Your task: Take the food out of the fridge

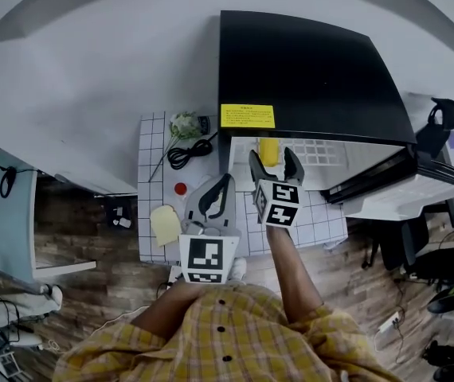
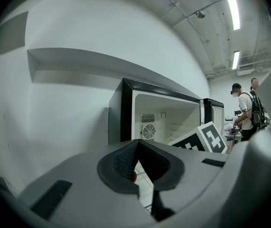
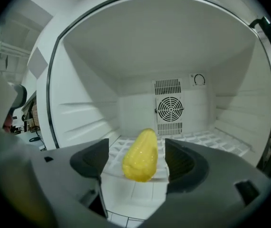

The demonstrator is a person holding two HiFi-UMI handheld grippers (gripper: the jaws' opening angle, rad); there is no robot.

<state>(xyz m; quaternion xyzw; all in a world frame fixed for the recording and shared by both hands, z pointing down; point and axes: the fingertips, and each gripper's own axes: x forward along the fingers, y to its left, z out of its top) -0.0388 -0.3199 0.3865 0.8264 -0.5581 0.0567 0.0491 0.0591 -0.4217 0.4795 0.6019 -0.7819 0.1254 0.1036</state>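
Below, tiled surface (image 1: 149,146) bears fridge (image 1: 307,70); wood floor (image 1: 84,221).

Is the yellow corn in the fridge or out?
In. The corn lies on the shelf inside the open fridge; the right gripper has its jaws open either side, not touching.

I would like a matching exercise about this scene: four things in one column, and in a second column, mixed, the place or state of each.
Things:
1. corn cob
2. left gripper
3. right gripper
4. yellow label

Places or states:
a. jaws together
b. on top of the black fridge
c. jaws apart, aimed at the food
d. lying on the white shelf inside

Pairs: 1-d, 2-a, 3-c, 4-b.
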